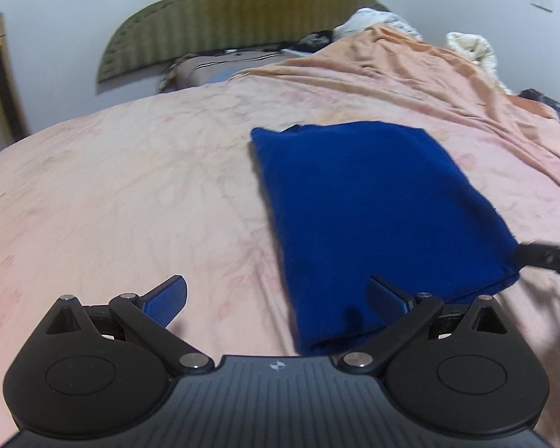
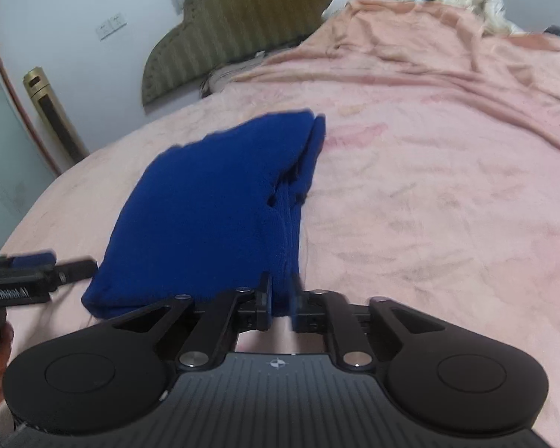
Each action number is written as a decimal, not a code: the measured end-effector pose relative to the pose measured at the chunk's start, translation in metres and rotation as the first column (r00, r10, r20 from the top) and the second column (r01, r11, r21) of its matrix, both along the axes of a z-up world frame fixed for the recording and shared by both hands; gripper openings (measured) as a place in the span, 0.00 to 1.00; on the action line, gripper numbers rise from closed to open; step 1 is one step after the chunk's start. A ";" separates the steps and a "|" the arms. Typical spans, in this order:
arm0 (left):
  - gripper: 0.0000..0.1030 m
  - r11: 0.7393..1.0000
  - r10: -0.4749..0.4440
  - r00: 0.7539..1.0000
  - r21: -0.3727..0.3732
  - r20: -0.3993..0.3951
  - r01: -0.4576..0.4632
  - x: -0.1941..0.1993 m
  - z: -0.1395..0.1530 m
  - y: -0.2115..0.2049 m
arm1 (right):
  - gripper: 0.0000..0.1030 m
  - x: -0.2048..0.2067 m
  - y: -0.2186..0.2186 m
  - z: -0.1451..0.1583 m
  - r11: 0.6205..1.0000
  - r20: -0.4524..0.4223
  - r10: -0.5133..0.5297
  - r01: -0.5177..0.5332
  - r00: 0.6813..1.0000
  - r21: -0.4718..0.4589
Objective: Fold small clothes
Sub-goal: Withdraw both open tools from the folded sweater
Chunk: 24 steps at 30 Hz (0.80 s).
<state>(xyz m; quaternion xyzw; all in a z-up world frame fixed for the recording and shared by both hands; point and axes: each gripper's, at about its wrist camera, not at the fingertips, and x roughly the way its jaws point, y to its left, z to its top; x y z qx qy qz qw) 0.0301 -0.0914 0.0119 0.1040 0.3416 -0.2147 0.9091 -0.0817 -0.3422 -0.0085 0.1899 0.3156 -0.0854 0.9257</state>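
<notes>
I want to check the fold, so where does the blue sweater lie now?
The folded blue sweater lies on the pink bedspread, right of centre in the left wrist view, its near corner between the right hand-held gripper fingers.

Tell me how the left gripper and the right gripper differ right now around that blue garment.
The left gripper has its fingers spread wide with nothing between them; the right gripper has its fingers drawn close on the near edge of the blue garment. The left gripper sits at the garment's near corner over the pink bedspread; the right one is at its layered side. Both are black with blue pads.
</notes>
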 end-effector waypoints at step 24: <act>1.00 0.996 0.077 0.997 0.037 -0.010 -0.076 -0.038 -0.008 0.006 | 0.90 -0.025 0.090 0.017 0.951 -0.004 0.058 -0.057 0.998 -0.303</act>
